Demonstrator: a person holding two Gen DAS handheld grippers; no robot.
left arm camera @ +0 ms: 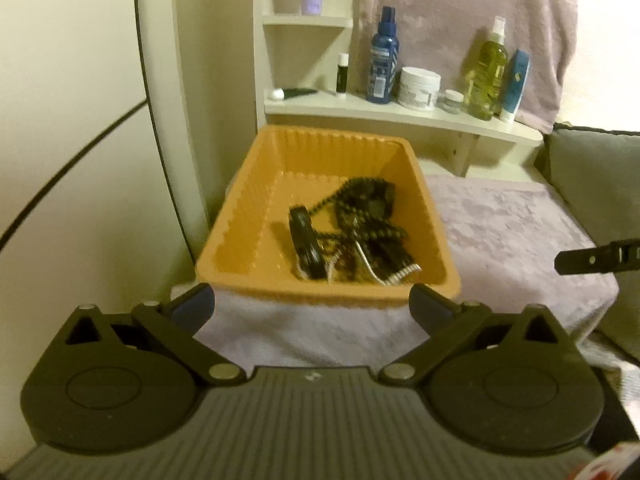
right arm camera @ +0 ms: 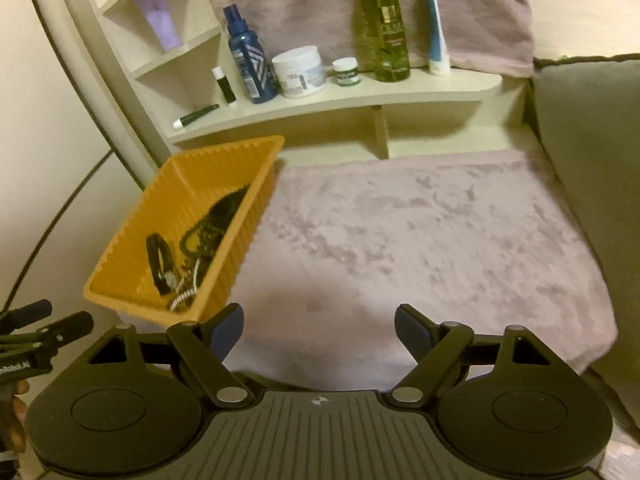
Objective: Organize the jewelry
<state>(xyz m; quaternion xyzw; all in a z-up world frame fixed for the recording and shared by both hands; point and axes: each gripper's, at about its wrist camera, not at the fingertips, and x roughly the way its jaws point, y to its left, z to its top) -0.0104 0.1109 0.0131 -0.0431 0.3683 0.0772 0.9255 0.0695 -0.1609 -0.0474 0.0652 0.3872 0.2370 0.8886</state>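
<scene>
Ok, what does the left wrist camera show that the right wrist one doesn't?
Only the left wrist view shows the open left gripper straight before the orange basket. Only the right wrist view shows the open right gripper over bare pink blanket. Both show the basket, the dark jewelry inside and the shelf of bottles.

Mauve plush cloth covers the surface — orange basket rests on it.
</scene>
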